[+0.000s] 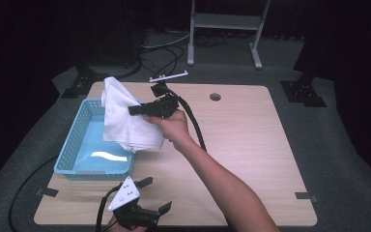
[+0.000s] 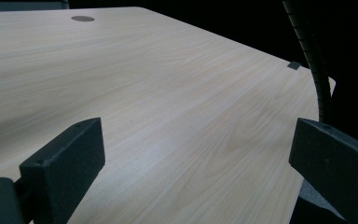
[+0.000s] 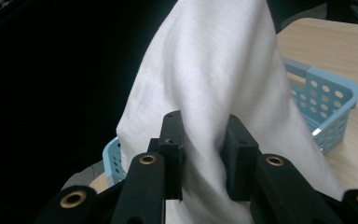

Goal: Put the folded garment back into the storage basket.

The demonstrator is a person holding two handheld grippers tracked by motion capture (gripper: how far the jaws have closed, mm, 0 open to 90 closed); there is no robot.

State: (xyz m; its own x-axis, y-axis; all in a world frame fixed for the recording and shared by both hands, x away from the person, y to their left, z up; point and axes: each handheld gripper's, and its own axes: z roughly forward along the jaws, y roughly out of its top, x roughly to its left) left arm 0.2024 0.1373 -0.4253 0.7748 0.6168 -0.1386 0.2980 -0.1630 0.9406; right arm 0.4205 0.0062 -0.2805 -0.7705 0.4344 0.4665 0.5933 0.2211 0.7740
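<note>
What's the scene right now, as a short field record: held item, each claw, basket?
held item: white cloth, lifted, hanging over the basket's right side
right claw: shut on the white cloth
left claw: open, nothing between its jaws, at the table's near edge
basket: blue, perforated, on the table's left part
table: light wood

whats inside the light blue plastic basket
A small white strip lies on the light blue plastic basket floor; the hanging white cloth covers its far right part.
</note>
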